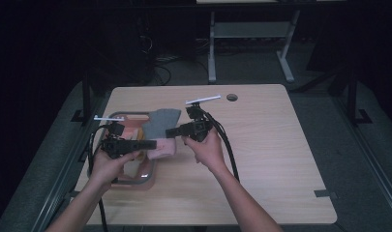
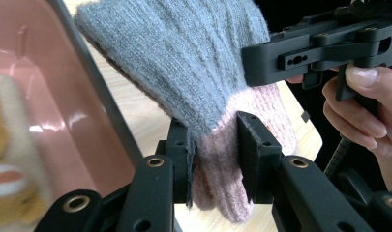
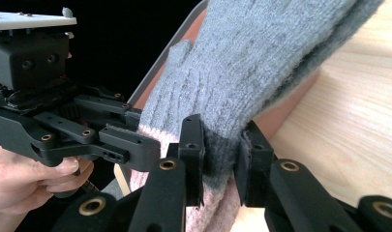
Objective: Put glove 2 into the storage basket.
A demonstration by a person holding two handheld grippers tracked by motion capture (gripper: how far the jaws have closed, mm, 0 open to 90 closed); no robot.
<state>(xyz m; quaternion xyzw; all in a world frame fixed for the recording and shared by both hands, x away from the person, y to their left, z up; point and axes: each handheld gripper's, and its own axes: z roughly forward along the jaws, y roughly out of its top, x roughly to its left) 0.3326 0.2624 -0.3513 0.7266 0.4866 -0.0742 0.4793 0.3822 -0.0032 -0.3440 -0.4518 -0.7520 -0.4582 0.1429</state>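
Both the left gripper (image 1: 152, 144) and the right gripper (image 1: 170, 131) clench one grey-and-pink sock (image 1: 163, 126), held just above the pink tray's (image 1: 146, 178) edge; the tray holds blurred yellowish fabric (image 2: 7, 159).

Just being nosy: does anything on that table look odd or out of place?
Nothing is spilled or broken. The grey and pink knitted sock hangs half out of the pink tray, pinched by the left gripper and right gripper.

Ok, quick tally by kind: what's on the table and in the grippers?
Knitted grey-and-pink mitten: 1, gripped by both the left gripper and the right gripper
Pink tray: 1
Grippers: 2
Total: 4
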